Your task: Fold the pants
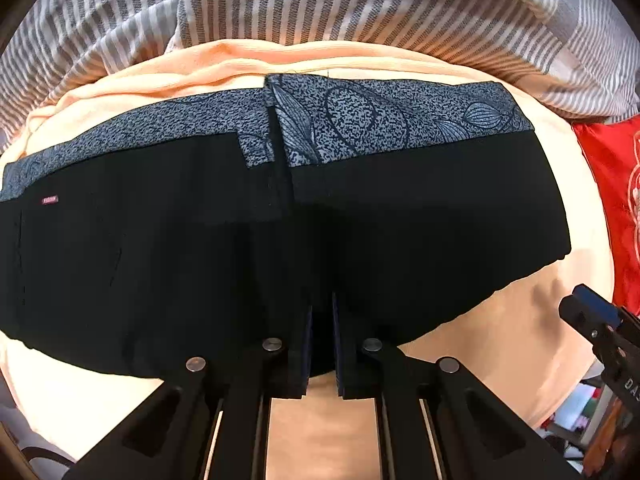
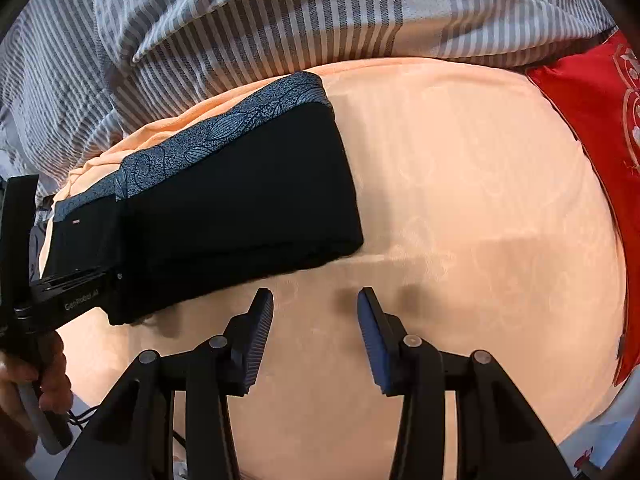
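Observation:
Black pants (image 1: 160, 260) with a blue-grey patterned waistband (image 1: 380, 120) lie folded on a peach blanket (image 1: 500, 340). My left gripper (image 1: 321, 320) is shut on the near edge of the pants, with black cloth between its narrow-set fingers. In the right wrist view the folded pants (image 2: 240, 220) lie at the left, and the left gripper's body (image 2: 72, 292) sits at their near left edge. My right gripper (image 2: 316, 312) is open and empty above the bare blanket (image 2: 480, 200), just right of the pants' near edge. It shows at the left wrist view's right edge (image 1: 592, 312).
A grey-and-white striped duvet (image 1: 320, 0) is bunched along the far side of the blanket. A red cushion (image 2: 592, 120) with a pale pattern lies at the right. A hand (image 2: 24, 380) holds the left gripper's handle at the lower left.

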Tool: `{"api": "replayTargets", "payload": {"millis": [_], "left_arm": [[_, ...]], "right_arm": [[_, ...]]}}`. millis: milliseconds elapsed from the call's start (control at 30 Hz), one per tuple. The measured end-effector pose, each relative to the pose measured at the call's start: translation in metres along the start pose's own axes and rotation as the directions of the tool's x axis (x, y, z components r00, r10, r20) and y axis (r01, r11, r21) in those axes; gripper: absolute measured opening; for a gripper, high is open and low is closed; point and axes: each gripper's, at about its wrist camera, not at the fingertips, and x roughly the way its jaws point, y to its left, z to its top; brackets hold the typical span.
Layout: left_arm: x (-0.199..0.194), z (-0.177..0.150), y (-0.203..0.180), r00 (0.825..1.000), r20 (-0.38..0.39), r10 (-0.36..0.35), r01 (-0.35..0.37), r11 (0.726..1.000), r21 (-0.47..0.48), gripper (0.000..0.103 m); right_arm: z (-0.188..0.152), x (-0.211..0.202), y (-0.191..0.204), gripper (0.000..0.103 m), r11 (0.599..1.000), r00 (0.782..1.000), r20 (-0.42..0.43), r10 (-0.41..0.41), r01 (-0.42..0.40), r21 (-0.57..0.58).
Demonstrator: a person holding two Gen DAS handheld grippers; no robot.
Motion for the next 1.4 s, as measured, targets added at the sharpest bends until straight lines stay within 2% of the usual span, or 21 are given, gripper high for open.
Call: {"api": "replayTargets", "payload": {"millis": [100,200,233,267,333,400,467,533,567,600,633,667,733,833,1000,1133,1233,1333,1367,1400], "left_arm": [[-0.007,-0.001,0.009,1.0,-0.001,0.002,-0.002,0.999,-0.033,0.011],[-0.037,-0.007,0.025,0.999,0.024,0.043,-0.042,0.997,-0.072,0.011],[-0.047,-0.003,0.025,0.998,0.048,0.046,-0.043,0.996,-0.075,0.011],[-0.055,0.003,0.023,0.997,0.072,0.042,-0.037,0.996,-0.075,0.011],[-0.066,0.02,0.012,0.993,0.114,0.023,-0.016,0.998,-0.06,0.011],[-0.065,0.035,0.001,0.991,0.134,0.016,-0.01,0.999,-0.042,0.011],[-0.049,0.05,-0.013,0.992,0.122,0.029,-0.026,0.999,-0.024,0.011],[-0.024,0.054,-0.016,0.994,0.083,0.074,-0.072,0.997,-0.031,0.011],[-0.004,0.05,-0.013,0.995,0.033,0.098,-0.097,0.994,-0.042,0.011],[0.005,0.044,-0.008,0.995,0.019,0.094,-0.093,0.994,-0.051,0.011],[0.001,0.037,-0.006,0.994,0.07,0.088,-0.085,0.995,-0.051,0.011],[-0.004,0.03,-0.008,0.99,0.078,0.115,-0.114,0.993,-0.02,0.011],[-0.012,0.019,-0.011,0.987,0.071,0.142,-0.144,0.989,0.02,0.011],[-0.031,0.004,-0.006,0.988,0.053,0.145,-0.146,0.989,0.004,0.011],[-0.06,-0.018,0.014,0.99,0.033,0.136,-0.131,0.984,-0.124,0.011],[-0.081,-0.038,0.029,0.992,0.031,0.123,-0.114,0.972,-0.207,0.011],[-0.098,-0.067,0.038,0.994,0.027,0.107,-0.097,0.962,-0.254,0.011],[-0.098,-0.081,0.03,0.995,0.02,0.1,-0.09,0.955,-0.281,0.011],[-0.104,-0.089,0.031,0.995,0.017,0.101,-0.092,0.952,-0.291,0.012],[-0.106,-0.094,0.032,0.995,0.014,0.102,-0.093,0.95,-0.298,0.035]], "right_arm": [[0.01,-0.003,-0.009,0.048,0.999,1.0,0.014,0.021,-0.022,0.032],[0.035,-0.006,-0.019,0.048,0.996,0.997,0.051,0.051,-0.055,0.065],[0.043,-0.005,-0.021,0.04,0.995,0.996,0.056,0.069,-0.073,0.072],[0.054,-0.002,-0.023,0.028,0.992,0.994,0.058,0.092,-0.097,0.081],[0.074,0.005,-0.025,0.021,0.989,0.991,0.068,0.111,-0.117,0.094],[0.094,0.014,-0.021,0.02,0.989,0.991,0.075,0.11,-0.116,0.093],[0.111,0.023,-0.013,0.019,0.983,0.987,0.061,0.147,-0.152,0.1],[0.119,0.042,-0.002,0.019,0.981,0.985,0.0,0.173,-0.173,0.092],[0.118,0.05,0.003,0.019,0.982,0.984,-0.029,0.175,-0.173,0.082],[0.115,0.061,0.009,0.019,0.982,0.982,-0.065,0.178,-0.174,0.068],[0.108,0.069,0.015,0.019,0.982,0.978,-0.087,0.188,-0.185,0.046],[0.104,0.068,0.018,0.019,0.983,0.981,-0.065,0.182,-0.181,0.014],[0.103,0.064,0.022,0.019,0.983,0.981,-0.074,0.181,-0.183,-0.021],[0.11,0.059,0.02,0.019,0.978,0.969,-0.136,0.207,-0.206,0.02],[0.116,0.052,0.034,0.022,0.985,0.967,-0.199,0.162,-0.169,-0.023],[0.115,0.053,0.048,0.029,0.986,0.972,-0.205,0.112,-0.134,-0.095],[0.113,0.052,0.058,0.038,0.984,0.974,-0.211,0.084,-0.114,-0.137],[0.106,0.043,0.069,0.041,0.979,0.971,-0.235,0.042,-0.087,-0.186],[0.103,0.039,0.073,0.042,0.976,0.969,-0.246,0.032,-0.084,-0.203],[0.1,0.034,0.077,0.043,0.972,0.964,-0.263,0.026,-0.085,-0.217]]}}
